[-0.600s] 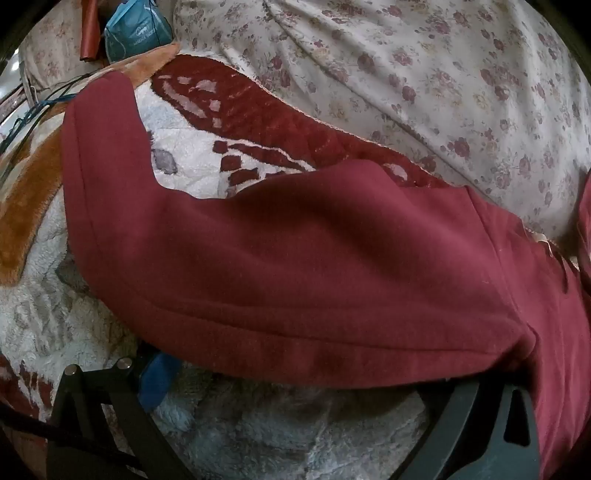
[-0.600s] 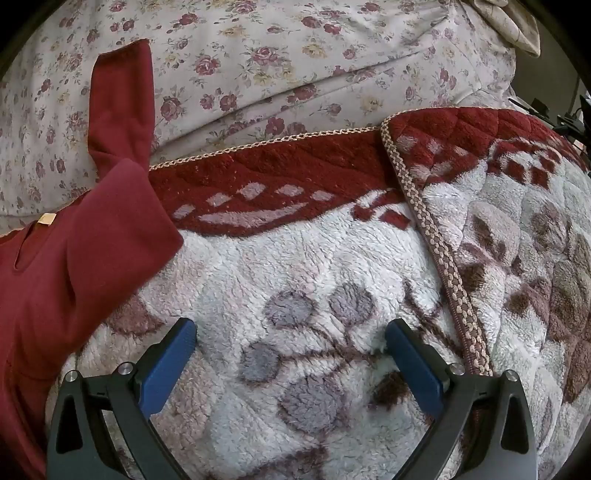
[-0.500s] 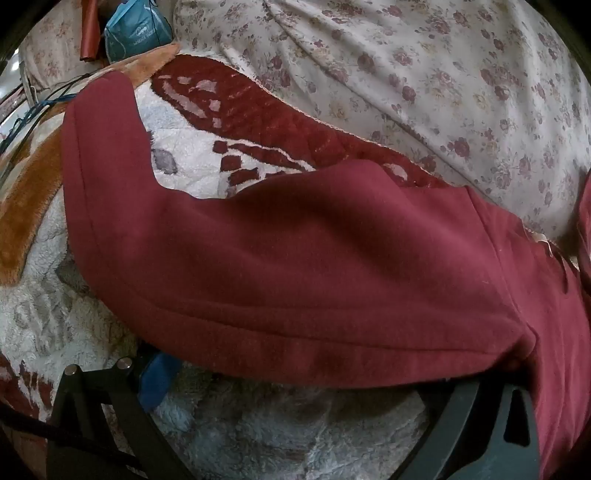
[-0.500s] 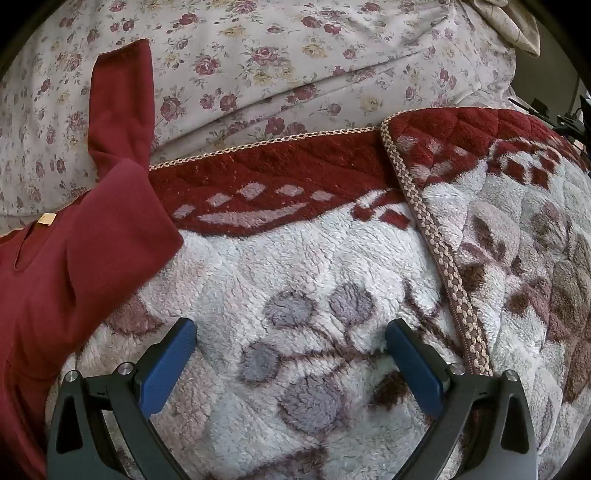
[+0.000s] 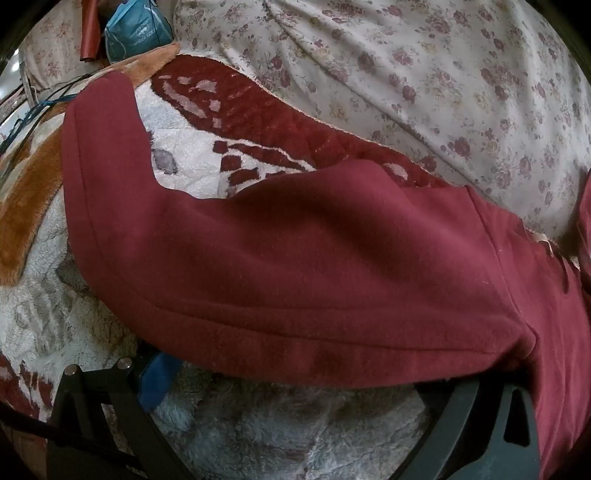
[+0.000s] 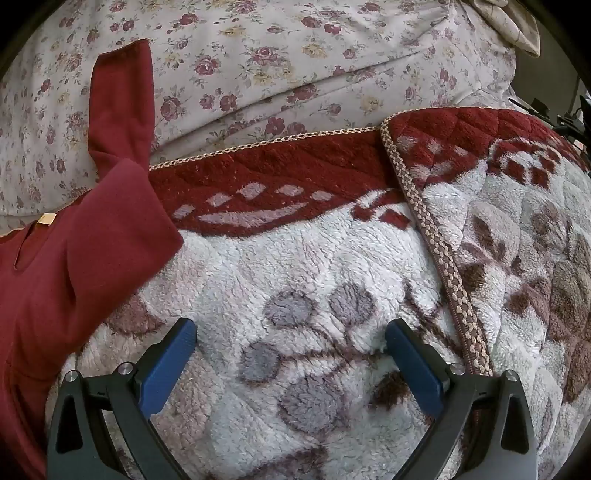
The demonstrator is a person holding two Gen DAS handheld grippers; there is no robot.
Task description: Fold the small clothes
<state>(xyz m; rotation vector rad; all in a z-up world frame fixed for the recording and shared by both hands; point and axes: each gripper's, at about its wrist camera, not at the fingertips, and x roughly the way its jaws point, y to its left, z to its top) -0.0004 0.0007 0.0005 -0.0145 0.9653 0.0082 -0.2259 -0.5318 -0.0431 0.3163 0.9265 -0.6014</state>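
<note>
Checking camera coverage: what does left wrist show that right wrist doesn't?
Left wrist only: a blue bag, an orange plush patch, cables, and the left gripper with fabric draped across its tips. Right wrist only: a braided trim, a gold tag on the garment, and the right gripper open over bare blanket. Both: the maroon sweatshirt, fleece blanket, floral sheet.

— Right gripper [image 6: 290, 341]: look?
— Black frame, two triangular arms with cut-out windows, silver screw heads on the knuckles. Fingers [image 6: 168, 365] faced with blue pads, slanting inward from the frame.
— Left gripper [image 5: 295, 373]?
— Same black frame, same silver screws. One blue pad showing beside the frame's left arm; other finger dark, curved, pad not visible.
</note>
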